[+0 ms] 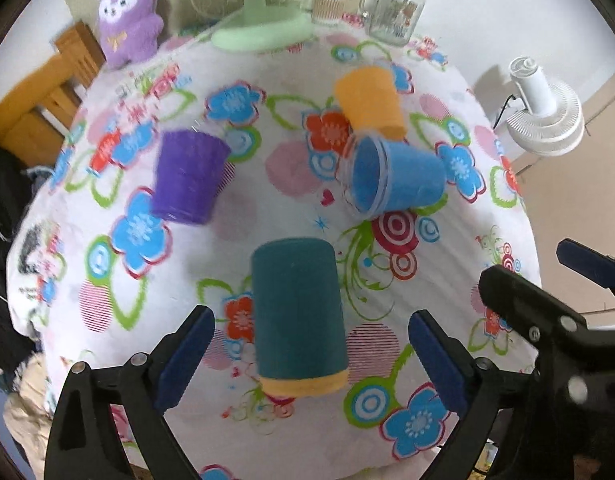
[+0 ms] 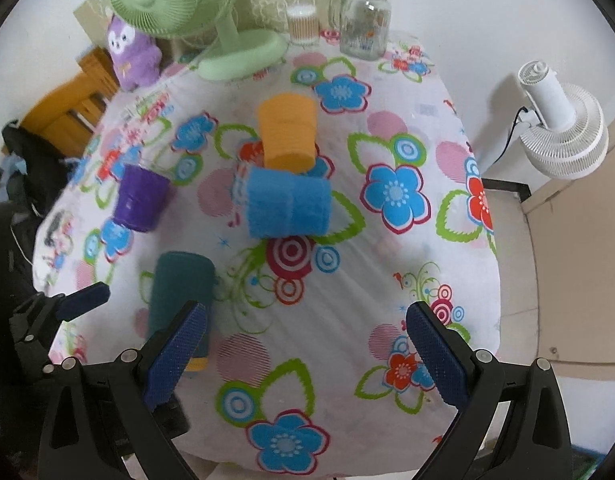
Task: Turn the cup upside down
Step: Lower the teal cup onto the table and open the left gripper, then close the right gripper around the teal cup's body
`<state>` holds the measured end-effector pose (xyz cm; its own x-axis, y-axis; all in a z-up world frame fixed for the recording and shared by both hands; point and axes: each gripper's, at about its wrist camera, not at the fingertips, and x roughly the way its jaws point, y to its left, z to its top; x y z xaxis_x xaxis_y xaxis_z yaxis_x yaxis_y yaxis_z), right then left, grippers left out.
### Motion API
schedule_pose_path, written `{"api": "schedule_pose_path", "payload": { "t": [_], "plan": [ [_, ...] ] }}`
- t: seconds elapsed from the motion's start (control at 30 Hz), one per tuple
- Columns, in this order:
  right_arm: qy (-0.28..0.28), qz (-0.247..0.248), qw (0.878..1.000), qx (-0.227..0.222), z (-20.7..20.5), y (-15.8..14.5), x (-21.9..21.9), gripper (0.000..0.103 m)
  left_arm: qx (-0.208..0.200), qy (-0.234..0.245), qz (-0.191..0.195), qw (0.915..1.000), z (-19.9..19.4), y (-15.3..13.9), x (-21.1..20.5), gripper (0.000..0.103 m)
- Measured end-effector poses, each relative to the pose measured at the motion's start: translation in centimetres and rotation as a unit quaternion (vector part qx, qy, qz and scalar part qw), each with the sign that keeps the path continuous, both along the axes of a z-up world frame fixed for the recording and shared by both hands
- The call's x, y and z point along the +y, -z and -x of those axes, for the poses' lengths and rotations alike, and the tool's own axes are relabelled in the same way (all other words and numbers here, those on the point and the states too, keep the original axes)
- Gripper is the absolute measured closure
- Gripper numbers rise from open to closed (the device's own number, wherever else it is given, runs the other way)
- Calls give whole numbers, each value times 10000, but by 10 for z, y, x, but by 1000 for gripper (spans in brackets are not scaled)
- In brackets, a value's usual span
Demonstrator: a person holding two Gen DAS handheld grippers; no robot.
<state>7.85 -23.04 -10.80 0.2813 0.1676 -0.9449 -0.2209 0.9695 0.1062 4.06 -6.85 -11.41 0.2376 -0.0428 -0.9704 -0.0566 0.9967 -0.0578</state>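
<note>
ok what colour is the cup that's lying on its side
Blue, inside and out. The cup lying on its side shows best in the left wrist view, its mouth turned toward the camera.

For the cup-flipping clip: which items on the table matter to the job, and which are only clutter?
Job: teal cup, blue cup on its side, orange cup, purple cup, left gripper, right gripper.

Clutter: green fan, purple plush, glass jar, white fan, floral tablecloth.
</note>
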Motion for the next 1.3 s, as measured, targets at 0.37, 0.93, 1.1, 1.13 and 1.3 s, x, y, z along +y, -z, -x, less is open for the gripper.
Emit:
{"api": "schedule_pose_path", "payload": {
  "t": [0.37, 0.93, 1.1, 1.13, 1.3],
  "plan": [
    [372, -149, 9983, -412, 25, -41, 21, 2, -440, 675, -291, 9963, 17, -44, 29, 4],
    [606, -15, 9979, -228, 25, -13, 90, 2, -179, 1349, -336, 9901, 4, -14, 82, 4],
    [634, 87, 9979, 42, 10, 16, 105, 2, 68, 1306, -331, 9909, -5, 17, 94, 4],
    [635, 119, 9978, 113, 6, 24, 108, 2, 93, 1298, -356, 9909, -7, 22, 96, 4],
    [648, 228, 9968, 417, -10, 54, 117, 2, 239, 1197, -385, 9918, -18, 44, 106, 4]
  ]
}}
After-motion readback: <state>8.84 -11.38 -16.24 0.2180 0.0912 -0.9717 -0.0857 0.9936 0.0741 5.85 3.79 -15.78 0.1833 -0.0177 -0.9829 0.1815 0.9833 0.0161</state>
